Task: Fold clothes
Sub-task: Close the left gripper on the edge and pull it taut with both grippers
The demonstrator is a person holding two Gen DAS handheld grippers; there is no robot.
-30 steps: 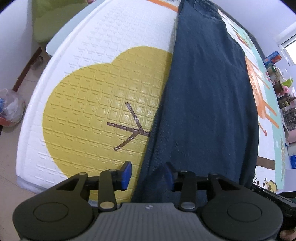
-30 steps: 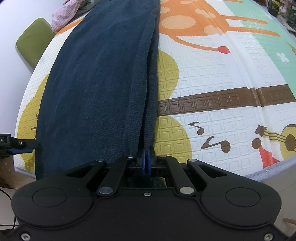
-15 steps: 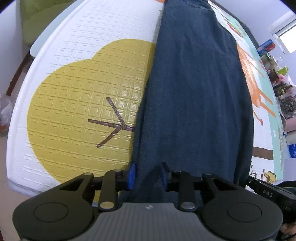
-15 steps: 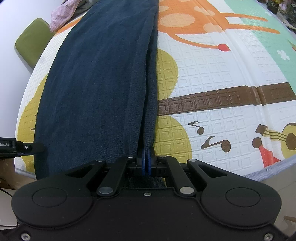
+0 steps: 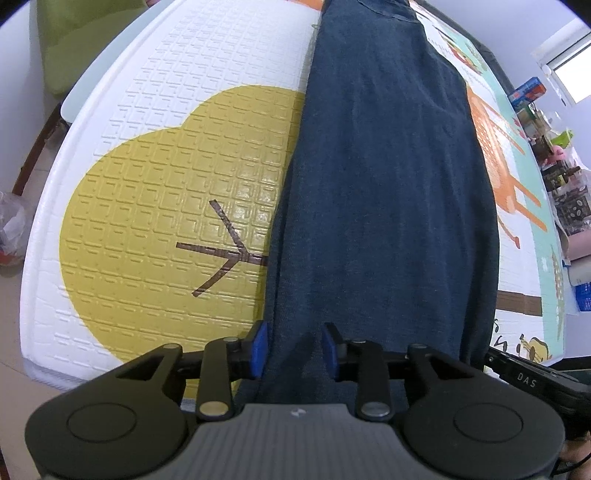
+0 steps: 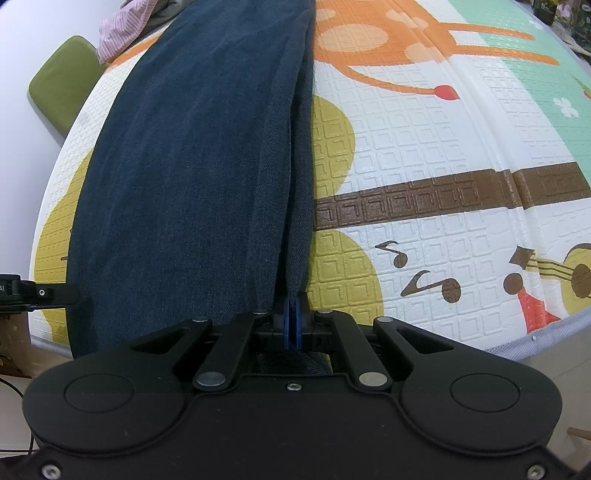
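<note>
Dark blue jeans (image 5: 388,192) lie lengthwise on the patterned foam mat (image 5: 177,155), their near end hanging over its edge. Right gripper (image 6: 292,325) is clamped tight on their right edge; left gripper (image 5: 293,349) is opening, left edge loose between its pads

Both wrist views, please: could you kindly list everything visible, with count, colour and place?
Dark blue denim jeans: one, laid lengthwise down the mat, near end at both claws.
Embossed foam play mat: one, white with yellow, orange, brown and teal cartoon prints, beneath the jeans.
Green padded chair: one, beyond the mat's far left edge.
Pink striped garment: one, crumpled at the mat's far end.
Cluttered boxes and toys: several, mixed colours, along the right side.
Left claw: black with blue pads, opening, jeans edge between them.
Right claw: black with blue pads, shut on the jeans edge.
</note>
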